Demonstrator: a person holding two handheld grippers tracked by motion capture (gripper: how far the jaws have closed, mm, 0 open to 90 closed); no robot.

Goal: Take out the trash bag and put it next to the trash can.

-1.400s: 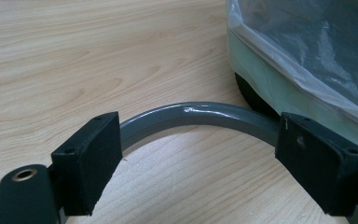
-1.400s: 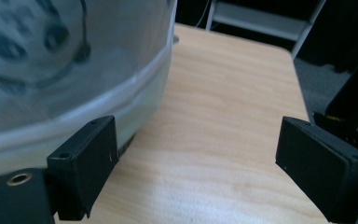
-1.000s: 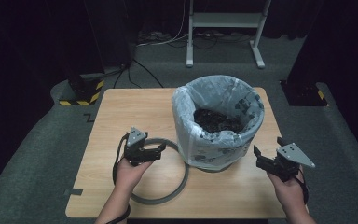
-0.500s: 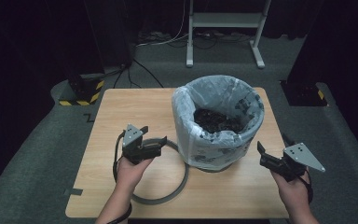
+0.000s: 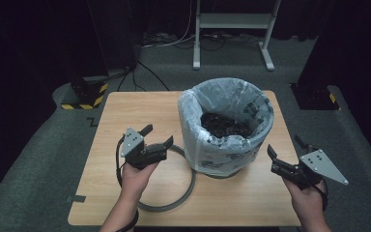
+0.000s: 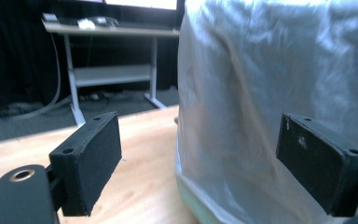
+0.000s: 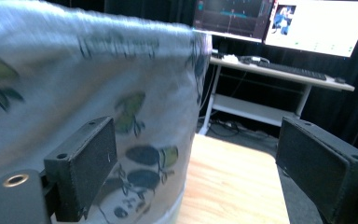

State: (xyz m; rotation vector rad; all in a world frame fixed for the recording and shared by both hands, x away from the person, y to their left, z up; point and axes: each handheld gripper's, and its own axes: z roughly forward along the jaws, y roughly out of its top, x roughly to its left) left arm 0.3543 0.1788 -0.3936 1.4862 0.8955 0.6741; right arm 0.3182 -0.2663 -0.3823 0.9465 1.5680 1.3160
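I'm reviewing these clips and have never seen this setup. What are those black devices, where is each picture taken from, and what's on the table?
A person stands at a light wooden table, holding a hand-held black two-finger gripper in each hand: the left gripper and the right gripper. One picture comes from a fixed camera overhead. The other two come from cameras riding on each gripper, looking out between its own fingers. On the table stand a round bin lined with a pale printed plastic bag, with dark material inside, and a grey ring lying flat beside it. Both grippers are open and hold nothing; each points at the bin from its side.
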